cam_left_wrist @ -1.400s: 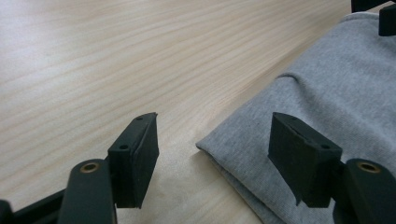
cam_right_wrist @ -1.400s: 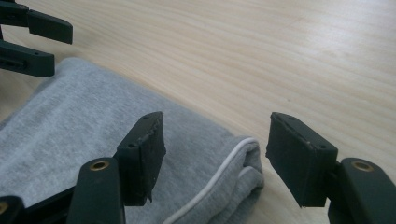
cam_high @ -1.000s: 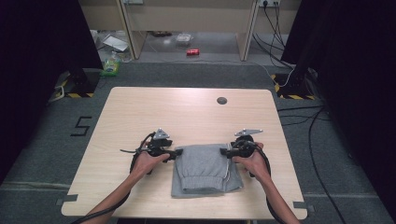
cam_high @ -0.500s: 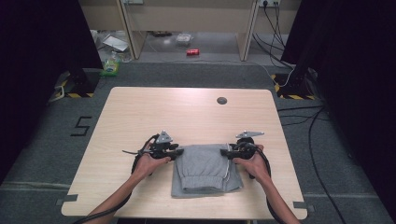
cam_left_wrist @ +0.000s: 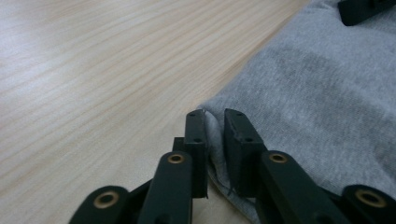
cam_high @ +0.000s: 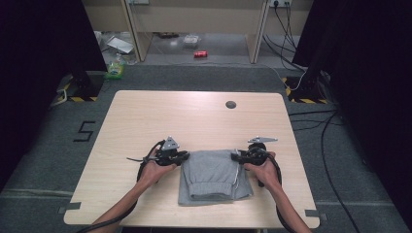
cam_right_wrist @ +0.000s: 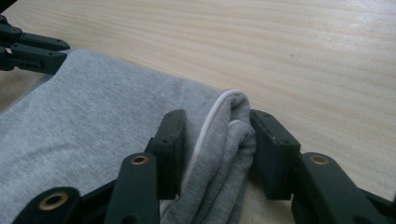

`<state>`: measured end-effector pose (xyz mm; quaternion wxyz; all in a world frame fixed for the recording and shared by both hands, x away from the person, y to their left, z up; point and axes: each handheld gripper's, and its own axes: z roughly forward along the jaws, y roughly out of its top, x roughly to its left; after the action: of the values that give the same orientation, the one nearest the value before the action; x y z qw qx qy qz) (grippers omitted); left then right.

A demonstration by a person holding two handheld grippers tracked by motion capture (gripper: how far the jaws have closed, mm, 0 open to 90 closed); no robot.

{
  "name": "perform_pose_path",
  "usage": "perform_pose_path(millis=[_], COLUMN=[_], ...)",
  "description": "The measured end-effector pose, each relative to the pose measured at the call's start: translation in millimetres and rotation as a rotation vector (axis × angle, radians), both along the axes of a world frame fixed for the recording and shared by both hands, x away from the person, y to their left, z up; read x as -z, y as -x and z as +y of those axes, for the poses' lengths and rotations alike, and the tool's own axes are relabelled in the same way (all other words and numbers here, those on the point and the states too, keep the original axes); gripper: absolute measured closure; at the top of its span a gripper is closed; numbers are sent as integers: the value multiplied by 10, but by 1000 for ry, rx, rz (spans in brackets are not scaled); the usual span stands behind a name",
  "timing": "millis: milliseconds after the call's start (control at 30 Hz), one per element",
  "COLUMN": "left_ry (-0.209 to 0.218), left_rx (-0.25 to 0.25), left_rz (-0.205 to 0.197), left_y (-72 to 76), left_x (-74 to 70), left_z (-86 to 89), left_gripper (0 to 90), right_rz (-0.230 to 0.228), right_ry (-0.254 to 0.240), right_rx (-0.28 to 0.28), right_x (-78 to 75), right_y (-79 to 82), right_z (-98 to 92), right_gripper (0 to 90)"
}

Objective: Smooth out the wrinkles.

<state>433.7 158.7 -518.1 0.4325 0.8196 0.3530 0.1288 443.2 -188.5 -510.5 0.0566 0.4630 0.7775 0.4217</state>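
A: Where's the sweatpants (cam_high: 214,175) at right now?

B: Folded, lower middle of the desk (cam_high: 145,121). Your left gripper (cam_left_wrist: 214,140) has just closed, fingers pinching the top left corner. Your right gripper (cam_right_wrist: 217,149) has been closing too, fingers bunching the top right corner with the white cord.

A: Why both corners?

B: Probably so the edge lifts evenly for the next fold.

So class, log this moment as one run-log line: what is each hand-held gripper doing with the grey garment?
left hand-held gripper: just closed on grey garment corner | right hand-held gripper: closing around bunched corner | table: garment folded
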Motion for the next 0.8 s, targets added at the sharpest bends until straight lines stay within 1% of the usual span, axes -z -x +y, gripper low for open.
perform_pose_path(millis=[200,300,367,433,633,800], left_ry=[-9,-6,-4,-2,-4,-16], left_rx=[4,-3,-12,-20,-46,-59], left_rz=[-8,-9,-12,-14,-15,-17], left_y=[-13,-24,-36,-52,-114,-161], left_x=[-13,-14,-17,-28,-54,-67], left_z=[13,38,62,92,170,222], left_gripper=[844,848,850,851,852,851], right_rz=[-5,-21,-23,-25,-33,-29], right_ry=[-10,-9,-7,-15,-8,-10], right_rx=[9,11,11,14,8,7], right_x=[-9,-17,-27,-26,-37,-48], right_y=[4,-5,-18,-53,-171,-263], right_z=[19,37,56,80,186,258], right_gripper=[650,664,668,670,672,672])
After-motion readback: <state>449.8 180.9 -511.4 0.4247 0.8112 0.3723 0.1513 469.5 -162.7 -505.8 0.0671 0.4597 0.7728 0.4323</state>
